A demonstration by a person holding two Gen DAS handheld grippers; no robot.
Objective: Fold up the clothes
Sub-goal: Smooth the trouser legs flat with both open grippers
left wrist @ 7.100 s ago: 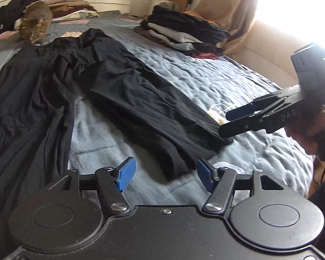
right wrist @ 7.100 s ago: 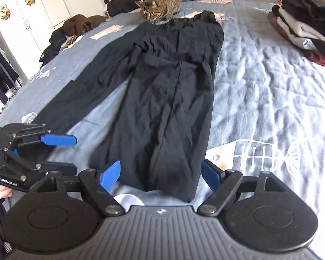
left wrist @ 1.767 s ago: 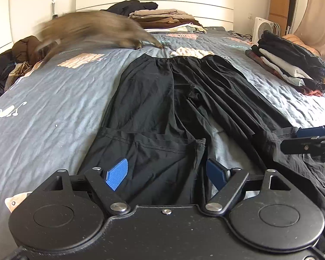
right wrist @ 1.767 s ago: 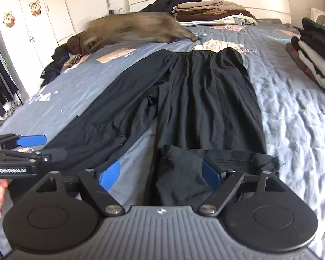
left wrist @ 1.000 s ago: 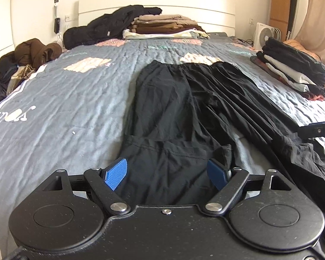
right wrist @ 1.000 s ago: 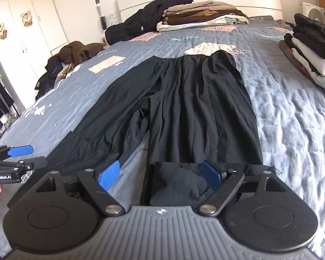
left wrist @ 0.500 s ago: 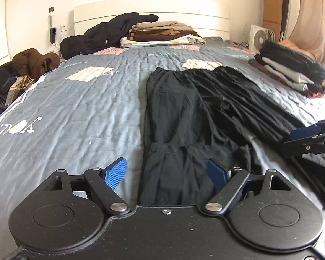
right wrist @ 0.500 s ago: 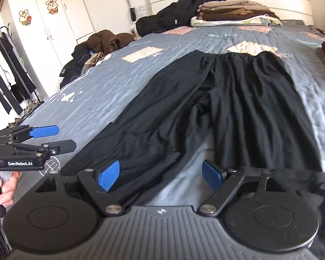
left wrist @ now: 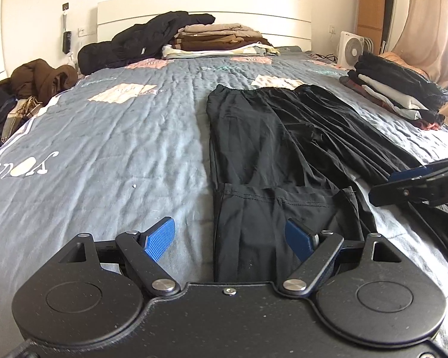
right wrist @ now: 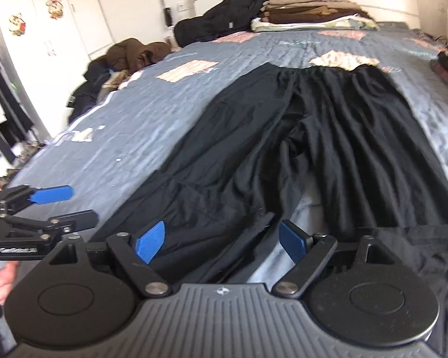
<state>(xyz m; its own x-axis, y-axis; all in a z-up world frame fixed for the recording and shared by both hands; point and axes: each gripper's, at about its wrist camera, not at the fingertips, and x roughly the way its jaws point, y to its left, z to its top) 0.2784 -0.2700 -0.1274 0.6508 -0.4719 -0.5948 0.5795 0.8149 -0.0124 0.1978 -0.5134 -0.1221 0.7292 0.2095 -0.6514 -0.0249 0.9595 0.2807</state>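
A bedroom: a wide bed [left wrist: 110, 137] under a blue-grey quilted cover fills both views, with a white headboard [left wrist: 200, 9] at twelve o'clock and white wardrobe doors [right wrist: 44, 15] at ten o'clock in the right wrist view.

Nearest the left wrist camera, the left gripper [left wrist: 230, 238] has its blue pads spread wide and holds nothing; the hem of one trouser leg lies on the quilt between and below them. The right gripper [right wrist: 221, 240] is likewise spread and empty, poised over the cuffs of both legs. Each gripper shows at the edge of the other's view: the right one at three o'clock, the left one at nine o'clock with a hand [right wrist: 0, 280] on its grip.

Beyond them, black trousers [left wrist: 271, 140] lie flat along the bed, waistband toward the headboard, legs fanning toward the cameras.

A cat that sat by the waistband seven seconds ago and dashed off about two seconds ago is gone, so the garment is unobstructed. Both grippers have shifted across the bed since a second ago, their spread unchanged. Judging by this, folding has not yet begun.

Farther off: a folded stack [left wrist: 397, 95] at two o'clock, another stack [left wrist: 221, 41] beside a black jacket [left wrist: 140, 44] at twelve, a white fan [left wrist: 351, 49] at one.

Writing: white lettering on the quilt [left wrist: 24, 170], upside down and not legible; the gripper labels are too blurred to read.
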